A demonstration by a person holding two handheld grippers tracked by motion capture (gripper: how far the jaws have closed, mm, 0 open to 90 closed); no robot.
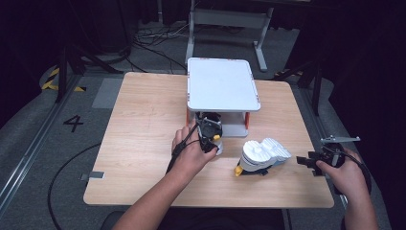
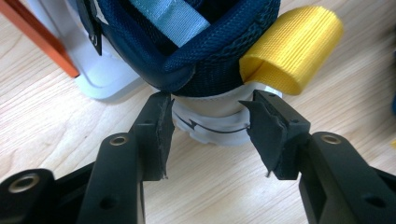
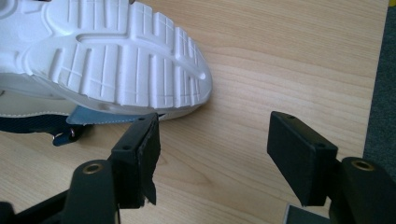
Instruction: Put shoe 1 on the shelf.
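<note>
Pale wood table [image 1: 143,143]: from above, the left hand [image 1: 191,155] reaches its left gripper [image 1: 209,136] to a shoe under the white shelf [image 1: 222,84]; the right gripper [image 1: 311,162] waits near an overturned shoe [image 1: 263,153].

Left gripper view: spread jaws flank the navy shoe's heel [image 2: 210,112], unclenched.

Right gripper view: jaws gape beside the white sole [image 3: 107,56].

I work at a light wood-grain worktop with rounded corners [image 1: 143,143], lit brightly from above while the room around me falls off into darkness. Under it lies a grey carpeted floor [image 1: 28,191], marked with a black painted number 4 [image 1: 73,123] and a strip of yellow-and-black hazard tape [image 1: 51,79]. Black cables [image 1: 153,45] snake across the floor beyond the far edge, beside a grey metal frame stand [image 1: 227,21].
</note>
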